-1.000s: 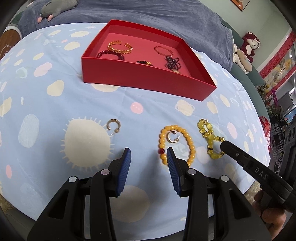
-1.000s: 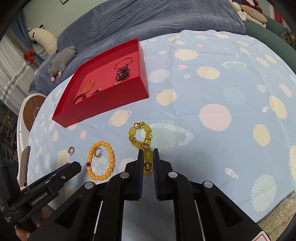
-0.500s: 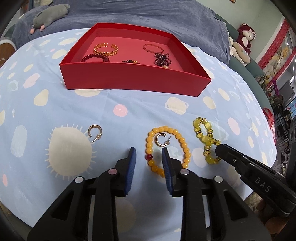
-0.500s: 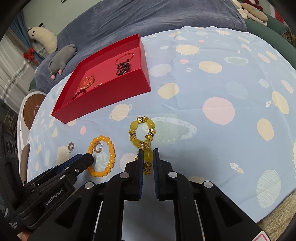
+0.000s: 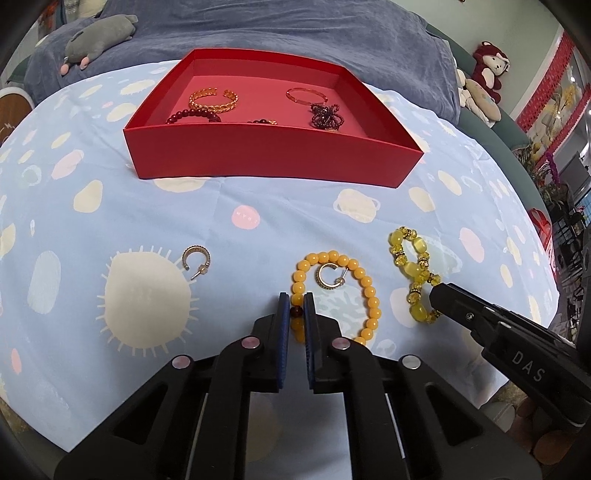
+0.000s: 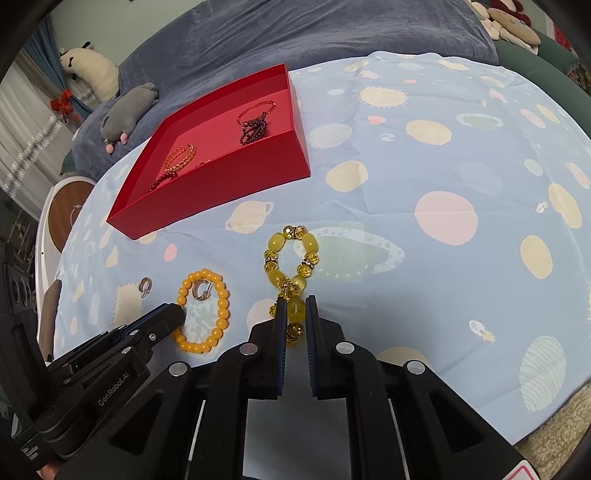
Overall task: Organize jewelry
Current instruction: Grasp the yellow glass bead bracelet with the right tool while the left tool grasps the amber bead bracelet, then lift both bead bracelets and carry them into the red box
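Observation:
My left gripper (image 5: 296, 300) is shut on the near side of the orange bead bracelet (image 5: 364, 286), which lies on the cloth with a gold hoop earring (image 5: 330, 276) inside its loop. My right gripper (image 6: 296, 303) is shut on the near end of the yellow crystal bracelet (image 6: 291, 254), twisted into a figure eight on the cloth. A second gold hoop earring (image 5: 197, 259) lies alone to the left. The red tray (image 5: 266, 158) behind holds several bracelets.
The table has a light blue planet-print cloth (image 5: 258, 218). A blue blanket (image 5: 295, 33) and a grey plush toy (image 5: 98, 35) lie behind the tray. The cloth's edge runs close below both grippers.
My left gripper moved right and closed from wide open onto the orange bracelet. My right gripper stayed shut on the yellow bracelet, with little movement.

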Motion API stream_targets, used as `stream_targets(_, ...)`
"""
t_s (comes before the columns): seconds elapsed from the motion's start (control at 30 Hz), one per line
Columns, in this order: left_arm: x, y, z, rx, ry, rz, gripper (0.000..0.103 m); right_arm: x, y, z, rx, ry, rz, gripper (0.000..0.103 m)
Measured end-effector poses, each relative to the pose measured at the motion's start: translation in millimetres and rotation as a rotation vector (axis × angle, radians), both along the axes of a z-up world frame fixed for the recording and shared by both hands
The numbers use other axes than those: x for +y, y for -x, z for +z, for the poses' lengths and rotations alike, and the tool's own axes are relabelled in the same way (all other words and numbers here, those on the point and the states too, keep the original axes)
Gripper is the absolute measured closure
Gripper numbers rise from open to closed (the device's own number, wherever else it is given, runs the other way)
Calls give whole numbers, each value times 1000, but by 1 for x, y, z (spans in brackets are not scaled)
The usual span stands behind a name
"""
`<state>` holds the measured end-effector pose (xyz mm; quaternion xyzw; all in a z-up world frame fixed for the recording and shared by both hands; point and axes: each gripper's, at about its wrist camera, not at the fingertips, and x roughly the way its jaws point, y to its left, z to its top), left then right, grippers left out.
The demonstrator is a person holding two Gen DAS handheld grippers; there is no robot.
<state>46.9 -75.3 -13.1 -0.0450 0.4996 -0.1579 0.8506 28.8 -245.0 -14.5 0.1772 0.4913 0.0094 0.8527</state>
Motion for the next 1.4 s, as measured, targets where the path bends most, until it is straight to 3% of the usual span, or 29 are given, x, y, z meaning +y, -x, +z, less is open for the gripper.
stream_targets(0.53,25,3,26,-26,52,46,96,4,5,17,-56,-20,11,94)
stream_targets(0.97,42,-5,63,-74,98,58,96,1,0,58,-149,-78,-5,94)
stream_targets(1.2,39,-21,95,-123,133,30,96,2,-22,87,-212,-106,22,94)
stream_targets(1.4,35,-56,125,-195,138,13,96,4,-58,115,-280,-89,56,94)
